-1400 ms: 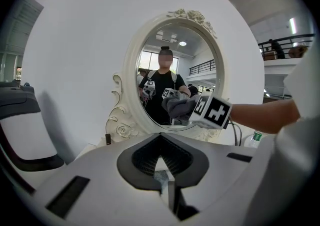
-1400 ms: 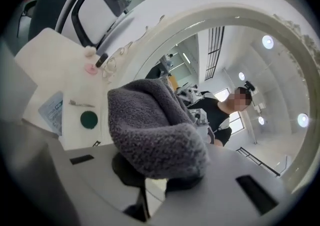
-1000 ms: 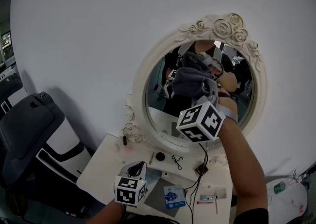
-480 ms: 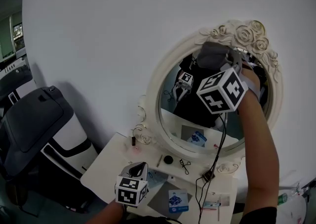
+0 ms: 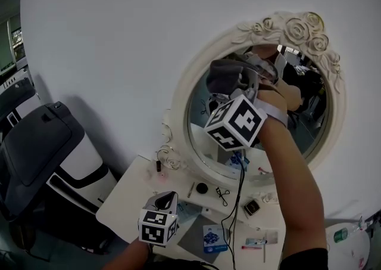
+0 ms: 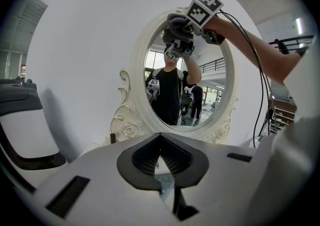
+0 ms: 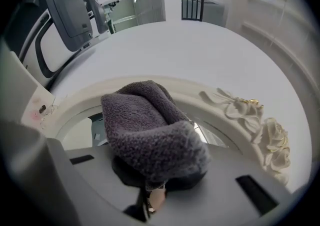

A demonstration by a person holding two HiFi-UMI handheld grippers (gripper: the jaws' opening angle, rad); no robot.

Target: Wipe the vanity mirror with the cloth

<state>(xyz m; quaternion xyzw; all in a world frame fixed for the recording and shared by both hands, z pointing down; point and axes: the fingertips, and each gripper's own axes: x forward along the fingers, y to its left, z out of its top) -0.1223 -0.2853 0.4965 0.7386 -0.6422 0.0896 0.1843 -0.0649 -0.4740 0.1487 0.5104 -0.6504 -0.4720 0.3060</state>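
The right claw (image 5: 237, 87) and the left claw (image 5: 162, 198) both have a pale grey plastic body. Each one carries a white cube with black square markers on its faces: the right cube (image 5: 236, 121) and the left cube (image 5: 156, 227). On the inner side the pads (image 6: 178, 160) are dark and ribbed, and flat dark slots (image 6: 66, 195) are cut in the body. A thin black cable (image 5: 239, 173) comes out of the right claw. The person wears a black short sleeve (image 5: 303, 260) and a white band (image 5: 275, 114) at the wrist.
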